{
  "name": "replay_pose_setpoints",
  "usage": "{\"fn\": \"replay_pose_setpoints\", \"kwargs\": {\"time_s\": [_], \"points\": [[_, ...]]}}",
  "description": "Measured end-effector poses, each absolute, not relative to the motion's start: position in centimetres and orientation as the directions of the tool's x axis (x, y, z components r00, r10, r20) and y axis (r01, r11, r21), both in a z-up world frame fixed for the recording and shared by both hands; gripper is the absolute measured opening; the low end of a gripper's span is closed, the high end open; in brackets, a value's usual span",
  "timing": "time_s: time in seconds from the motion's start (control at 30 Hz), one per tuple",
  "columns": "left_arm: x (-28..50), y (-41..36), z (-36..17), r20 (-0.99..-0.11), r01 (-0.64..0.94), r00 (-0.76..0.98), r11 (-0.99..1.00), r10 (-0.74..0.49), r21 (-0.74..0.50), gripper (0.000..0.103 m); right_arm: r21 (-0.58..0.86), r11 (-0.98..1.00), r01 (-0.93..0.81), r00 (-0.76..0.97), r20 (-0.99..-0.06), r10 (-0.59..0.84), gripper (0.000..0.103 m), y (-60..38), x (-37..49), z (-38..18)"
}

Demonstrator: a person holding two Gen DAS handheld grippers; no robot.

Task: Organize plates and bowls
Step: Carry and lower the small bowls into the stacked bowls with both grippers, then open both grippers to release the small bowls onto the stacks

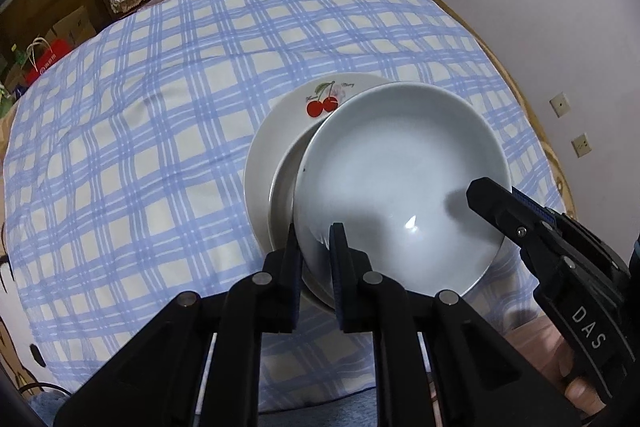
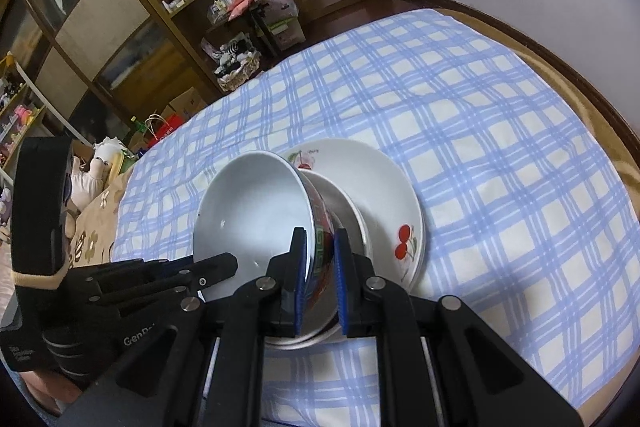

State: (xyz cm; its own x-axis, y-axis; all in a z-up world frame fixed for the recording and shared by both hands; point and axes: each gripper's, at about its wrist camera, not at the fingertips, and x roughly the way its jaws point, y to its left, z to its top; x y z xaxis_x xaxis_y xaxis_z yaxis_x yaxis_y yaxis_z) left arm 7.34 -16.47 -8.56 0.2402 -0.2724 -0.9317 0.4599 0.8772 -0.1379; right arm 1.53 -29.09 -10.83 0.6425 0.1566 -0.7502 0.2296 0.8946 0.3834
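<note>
Black linkage arms fill the foreground of both wrist views. We clamp our left gripper on the near rim of the white bowl, one pad inside the wall and one outside. Our right gripper pinches the same bowl at its opposite rim, about four o'clock in the left view, its pads on either side of the red-and-green patterned wall. We hold the bowl tilted over a smaller white dish, which sits in the cherry-print plate. That plate rests on the blue checked tablecloth, right of centre, toward three o'clock.
</note>
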Motion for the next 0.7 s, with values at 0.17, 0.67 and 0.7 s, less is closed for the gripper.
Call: {"fn": "replay_pose_setpoints", "kwargs": {"time_s": [0.17,0.67,0.7], "points": [[7.1,-16.5,-9.0,-0.934,0.462,0.232,0.876,-0.272,-0.14,0.012,0.375,0.896,0.238,0.629,-0.762,0.152,0.014,-29.3,1.4,-11.3],[5.0,-14.3,-5.0,-0.898,0.46,0.388,0.888,-0.209,-0.007,0.016,0.365,0.913,0.183,0.697,-0.703,0.141,0.014,-28.7,-0.1,-8.5],[4.8,-13.9,-4.6,-0.892,0.455,0.395,0.89,-0.219,-0.017,0.016,0.358,0.916,0.179,0.704,-0.697,0.134,0.014,-28.5,-0.4,-8.0]]}}
